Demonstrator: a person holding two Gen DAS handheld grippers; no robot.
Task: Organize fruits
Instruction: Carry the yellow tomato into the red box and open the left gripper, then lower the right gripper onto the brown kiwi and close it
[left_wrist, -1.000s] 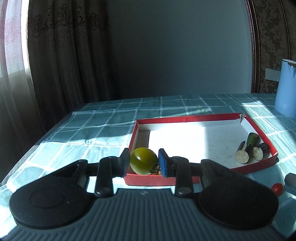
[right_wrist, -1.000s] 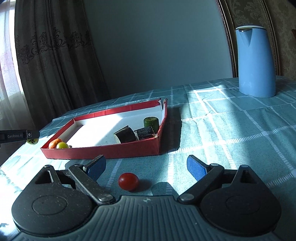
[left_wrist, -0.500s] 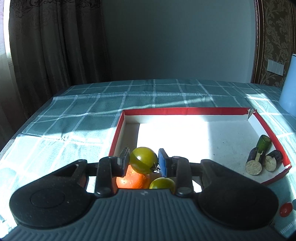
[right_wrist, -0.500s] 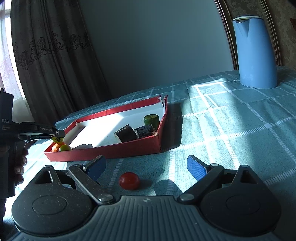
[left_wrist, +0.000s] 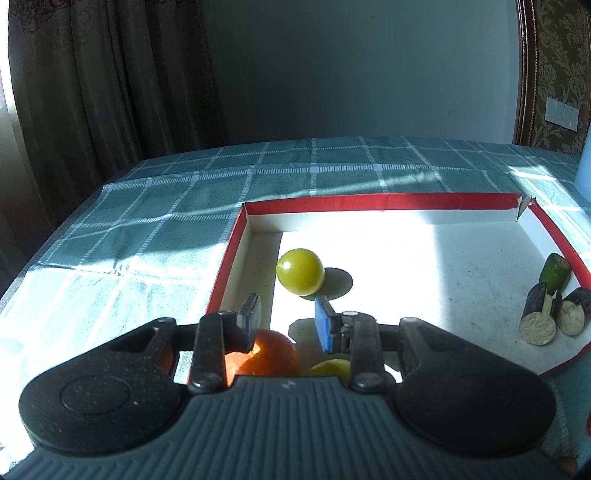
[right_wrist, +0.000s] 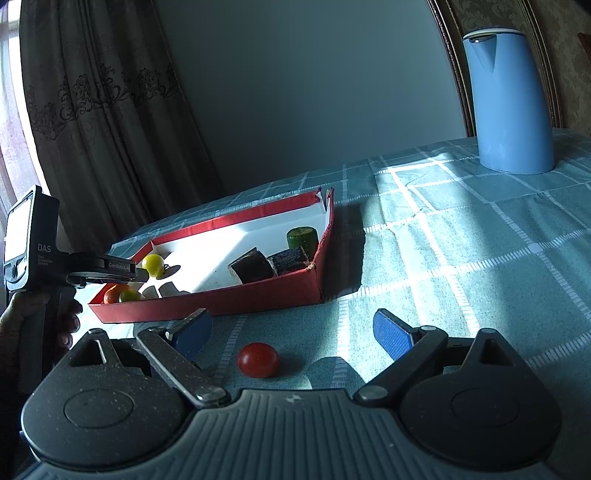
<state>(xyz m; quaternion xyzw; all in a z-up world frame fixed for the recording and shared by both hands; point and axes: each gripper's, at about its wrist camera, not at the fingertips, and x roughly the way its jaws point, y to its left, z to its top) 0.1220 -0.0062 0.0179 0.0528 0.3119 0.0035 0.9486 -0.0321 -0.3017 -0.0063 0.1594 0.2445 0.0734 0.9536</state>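
L gripper (left_wrist: 286, 314) jaws apart, empty, green-yellow fruit (left_wrist: 300, 271) loose near red tray's (left_wrist: 369, 201) left wall; R gripper (right_wrist: 291, 332) wide open over red tomato (right_wrist: 258, 360).

The box (right_wrist: 207, 302) sits mid-frame on the surface (right_wrist: 461, 258); a tomato (right_wrist: 258, 360) before it, the kettle (right_wrist: 508, 103) upper right.

red box (left_wrist: 373, 201), white inside | yellow-green fruit (left_wrist: 300, 271) | orange fruit (left_wrist: 271, 352) | red tomato (right_wrist: 258, 360) | teal checked cloth (left_wrist: 177, 206) | blue jug (right_wrist: 508, 99)
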